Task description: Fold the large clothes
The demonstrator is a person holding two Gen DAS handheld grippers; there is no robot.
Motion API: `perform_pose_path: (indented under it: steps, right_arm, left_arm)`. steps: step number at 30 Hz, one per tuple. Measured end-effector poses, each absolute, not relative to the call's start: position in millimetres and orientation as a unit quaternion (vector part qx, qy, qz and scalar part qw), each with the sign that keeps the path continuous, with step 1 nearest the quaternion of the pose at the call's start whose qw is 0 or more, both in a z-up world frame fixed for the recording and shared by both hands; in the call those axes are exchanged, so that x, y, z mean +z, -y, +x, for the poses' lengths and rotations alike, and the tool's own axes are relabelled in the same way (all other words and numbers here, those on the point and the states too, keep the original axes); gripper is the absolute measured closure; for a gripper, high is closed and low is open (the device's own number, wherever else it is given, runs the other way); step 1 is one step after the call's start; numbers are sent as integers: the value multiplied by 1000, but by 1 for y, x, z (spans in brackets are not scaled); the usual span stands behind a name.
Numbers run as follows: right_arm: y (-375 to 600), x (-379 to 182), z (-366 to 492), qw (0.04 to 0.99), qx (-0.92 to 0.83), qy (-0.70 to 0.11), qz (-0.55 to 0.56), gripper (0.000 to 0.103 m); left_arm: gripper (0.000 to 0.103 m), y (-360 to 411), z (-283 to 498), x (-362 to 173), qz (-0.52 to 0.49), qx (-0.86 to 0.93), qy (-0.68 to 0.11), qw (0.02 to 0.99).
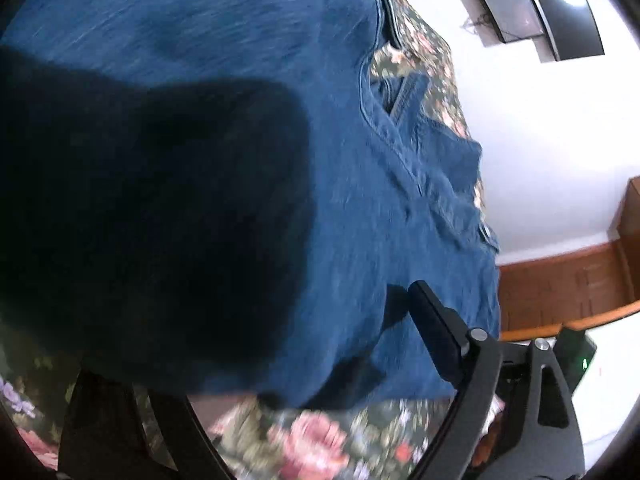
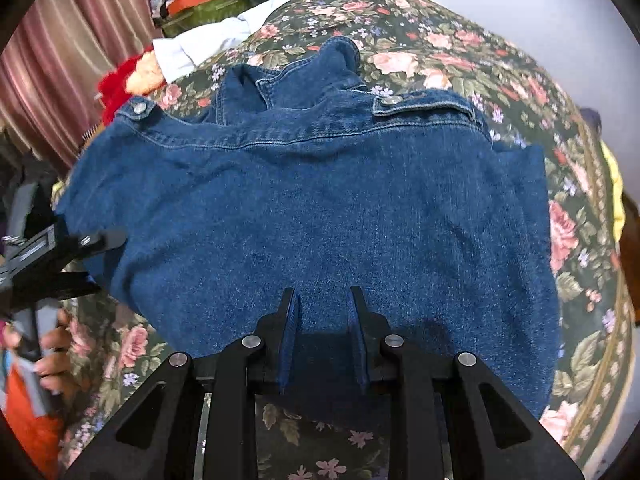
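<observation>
Denim, dark blue jacket point(image 2: 320, 208) on the floral bedspread point(image 2: 460, 52): your right tongs point(image 2: 323, 300) pinch its hem to fold; left tongs point(image 2: 86, 258) spread, holding nothing.

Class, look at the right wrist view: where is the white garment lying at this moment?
The white garment lies at the upper left of the right wrist view, on the floral bedspread beyond the denim jacket, next to a red fluffy item.
</observation>
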State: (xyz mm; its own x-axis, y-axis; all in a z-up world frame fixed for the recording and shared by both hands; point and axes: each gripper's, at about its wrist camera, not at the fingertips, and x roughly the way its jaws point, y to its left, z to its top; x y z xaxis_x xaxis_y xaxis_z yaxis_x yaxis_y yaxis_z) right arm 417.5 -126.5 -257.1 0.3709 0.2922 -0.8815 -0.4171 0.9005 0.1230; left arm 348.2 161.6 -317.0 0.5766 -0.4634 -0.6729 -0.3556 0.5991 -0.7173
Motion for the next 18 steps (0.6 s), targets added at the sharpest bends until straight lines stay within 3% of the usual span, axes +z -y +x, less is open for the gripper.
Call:
perform_pose_path:
  steps: [4, 8, 11, 18]
  right_arm:
    - [133, -260, 419, 821, 231, -521, -27, 82]
    - [138, -261, 420, 819, 238, -522, -4, 82]
    - [134, -258, 420, 813, 234, -533, -8, 82]
    - [87, -224, 416, 797, 288, -530, -29, 82]
  left_arm:
    - [19, -148, 364, -301, -399, 17, -444, 802]
    - [52, -139, 364, -279, -339, 62, -431, 834]
    - [67, -136, 361, -257, -306, 57, -418, 854]
    - [72, -112, 348, -205, -198, 62, -384, 900]
